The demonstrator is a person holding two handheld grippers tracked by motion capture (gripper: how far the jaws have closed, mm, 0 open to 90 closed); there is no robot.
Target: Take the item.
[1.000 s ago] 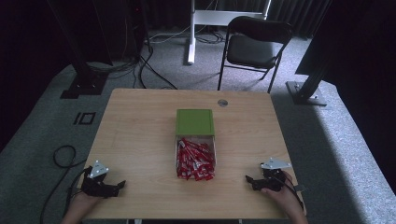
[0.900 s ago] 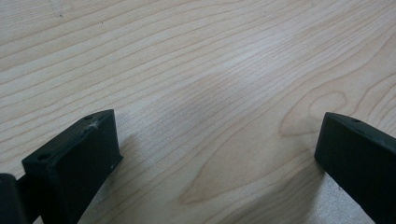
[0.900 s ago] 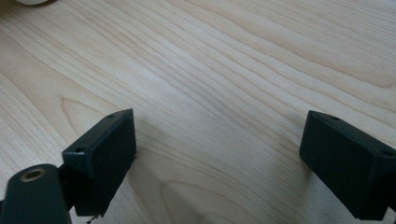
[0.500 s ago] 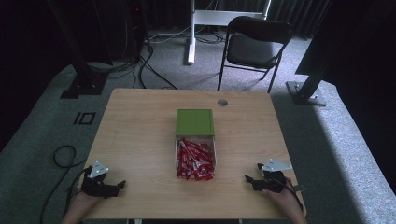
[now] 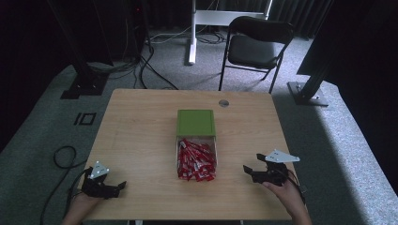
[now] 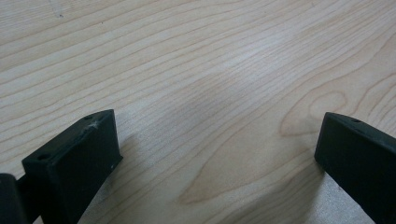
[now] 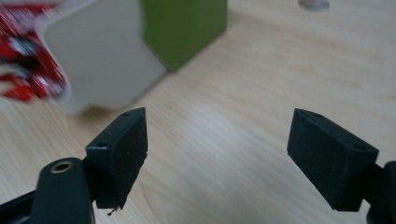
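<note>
A green box (image 5: 195, 122) stands mid-table with its pale drawer (image 5: 215, 151) pulled out toward me, heaped with several red packets (image 5: 195, 161). My left gripper (image 5: 121, 185) rests open near the front left corner, jaws wide over bare wood (image 6: 210, 140). My right gripper (image 5: 246, 168) sits open near the front right, a little right of the drawer. In the right gripper view the green box (image 7: 187, 28), the drawer's pale wall (image 7: 93, 51) and the red packets (image 7: 23, 51) lie ahead to the left of the gripper (image 7: 217, 144).
The wooden table (image 5: 141, 136) has a round grommet (image 5: 224, 103) near its far edge. A black folding chair (image 5: 256, 44) and a white desk leg (image 5: 192, 33) stand behind the table. Cables (image 5: 61, 157) trail on the grey floor at left.
The right gripper has shifted slightly. The left gripper, the box and the drawer have stayed in place.
</note>
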